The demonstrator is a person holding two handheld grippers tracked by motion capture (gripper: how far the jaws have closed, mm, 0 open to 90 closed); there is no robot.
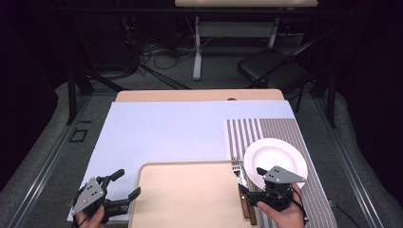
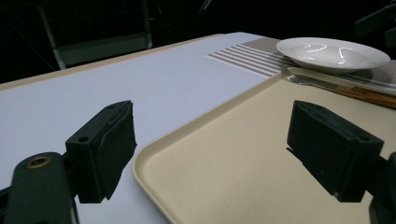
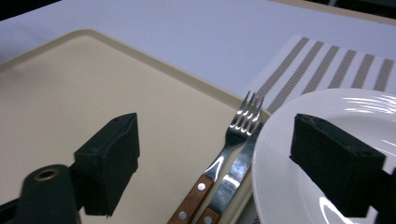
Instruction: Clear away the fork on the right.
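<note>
My left gripper (image 1: pixel 126 184) is open at the near left, its jaws straddling the front left corner of a beige tray (image 1: pixel 190 199). In the left gripper view that left gripper (image 2: pixel 210 149) holds nothing, and the tray rim (image 2: pixel 140 158) runs between its jaws. To the right, my right gripper (image 1: pixel 252 179) is open over a fork (image 1: pixel 236 167) and a knife (image 1: pixel 243 178). In the right gripper view, the fork (image 3: pixel 238 126) and knife (image 3: pixel 238 170), both wooden-handled, lie side by side along the tray's right rim, tight against a white plate (image 3: pixel 364 107). Its right jaw hangs over the plate.
The white plate (image 1: pixel 275 159) sits on a striped placemat (image 1: pixel 266 128) at the right. A pale blue sheet (image 1: pixel 166 133) covers most of the table. Beyond the far edge are a black chair (image 1: pixel 271 66), cables and another table's legs.
</note>
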